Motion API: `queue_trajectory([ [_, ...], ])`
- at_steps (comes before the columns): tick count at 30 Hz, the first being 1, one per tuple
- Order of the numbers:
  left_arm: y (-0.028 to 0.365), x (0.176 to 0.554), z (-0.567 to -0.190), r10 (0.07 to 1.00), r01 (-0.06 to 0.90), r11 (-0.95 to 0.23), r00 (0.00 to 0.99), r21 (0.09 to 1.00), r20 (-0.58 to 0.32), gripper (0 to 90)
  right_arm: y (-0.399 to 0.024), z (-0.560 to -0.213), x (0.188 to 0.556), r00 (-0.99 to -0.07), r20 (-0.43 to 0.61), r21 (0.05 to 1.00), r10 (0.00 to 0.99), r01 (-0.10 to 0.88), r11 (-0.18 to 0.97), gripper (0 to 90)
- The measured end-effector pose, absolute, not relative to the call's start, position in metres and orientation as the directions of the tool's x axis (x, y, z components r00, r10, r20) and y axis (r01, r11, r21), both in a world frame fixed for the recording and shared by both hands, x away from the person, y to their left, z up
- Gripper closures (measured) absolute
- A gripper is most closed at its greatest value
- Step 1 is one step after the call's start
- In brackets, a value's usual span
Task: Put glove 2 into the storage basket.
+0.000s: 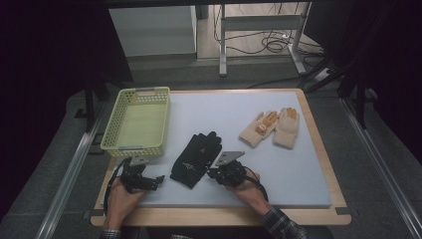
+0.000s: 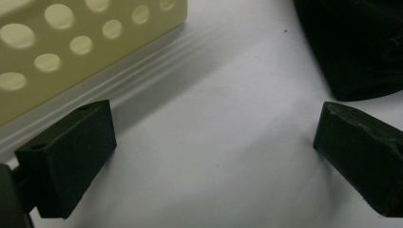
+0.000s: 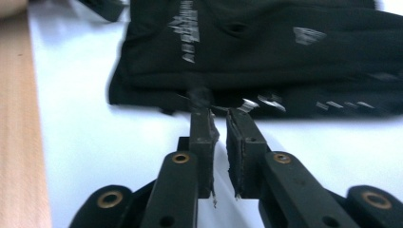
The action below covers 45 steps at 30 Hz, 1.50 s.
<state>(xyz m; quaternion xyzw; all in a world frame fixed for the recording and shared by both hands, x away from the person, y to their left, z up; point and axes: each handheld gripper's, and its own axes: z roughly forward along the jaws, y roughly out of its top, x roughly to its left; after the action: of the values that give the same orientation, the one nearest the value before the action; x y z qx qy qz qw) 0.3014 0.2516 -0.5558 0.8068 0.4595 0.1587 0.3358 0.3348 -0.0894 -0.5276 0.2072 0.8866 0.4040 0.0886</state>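
A pair of black gloves (image 1: 196, 157) lies stacked in the middle of the white mat, fingers pointing away from me. My right gripper (image 1: 211, 174) lies low at the gloves' right edge. In the right gripper view its jaws (image 3: 219, 111) stand a narrow slit apart, their tips right at the black gloves' (image 3: 266, 57) hem, and nothing shows pinched between the pads. My left gripper (image 1: 158, 180) rests on the mat left of the gloves, in front of the basket. Its jaws (image 2: 214, 128) are wide open over bare mat, with the black gloves (image 2: 361, 47) just beyond the right jaw.
A pale green perforated basket (image 1: 133, 150) stands at the mat's left, and its wall (image 2: 71, 47) is close to the left jaw. A beige pair of gloves (image 1: 271, 127) lies at the back right. The table's wooden border (image 3: 19, 142) runs along the mat's near edge.
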Motion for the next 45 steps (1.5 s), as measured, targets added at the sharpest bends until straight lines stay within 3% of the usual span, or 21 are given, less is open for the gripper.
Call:
queue_trajectory([
  [7,0.252,0.301,-0.556,0.848,0.633,-0.352,0.528,0.689,-0.052,0.5,-0.127,-0.522,0.341,-0.861,0.007,0.756,0.509,0.338,0.561,67.3],
  [15,0.251,0.300,-0.555,0.853,0.638,-0.345,0.520,0.689,-0.055,0.9,-0.168,-0.522,0.346,-0.803,-0.031,0.750,0.596,0.375,0.545,46.6],
  [23,0.248,0.298,-0.549,0.842,0.649,-0.328,0.530,0.686,-0.099,1.0,-0.206,-0.530,0.353,-0.725,-0.079,0.727,0.684,0.428,0.537,31.8],
  [26,0.244,0.297,-0.545,0.835,0.646,-0.327,0.539,0.690,-0.110,0.6,-0.216,-0.532,0.357,-0.703,-0.021,0.743,0.710,0.464,0.481,29.7],
  [34,0.232,0.294,-0.527,0.806,0.622,-0.320,0.576,0.715,-0.140,0.0,-0.216,-0.533,0.357,-0.695,-0.044,0.733,0.717,0.466,0.496,27.2],
  [45,0.186,0.307,-0.506,0.770,0.591,-0.394,0.630,0.704,-0.098,0.0,-0.216,-0.533,0.357,-0.695,-0.046,0.735,0.718,0.463,0.496,27.1],
])
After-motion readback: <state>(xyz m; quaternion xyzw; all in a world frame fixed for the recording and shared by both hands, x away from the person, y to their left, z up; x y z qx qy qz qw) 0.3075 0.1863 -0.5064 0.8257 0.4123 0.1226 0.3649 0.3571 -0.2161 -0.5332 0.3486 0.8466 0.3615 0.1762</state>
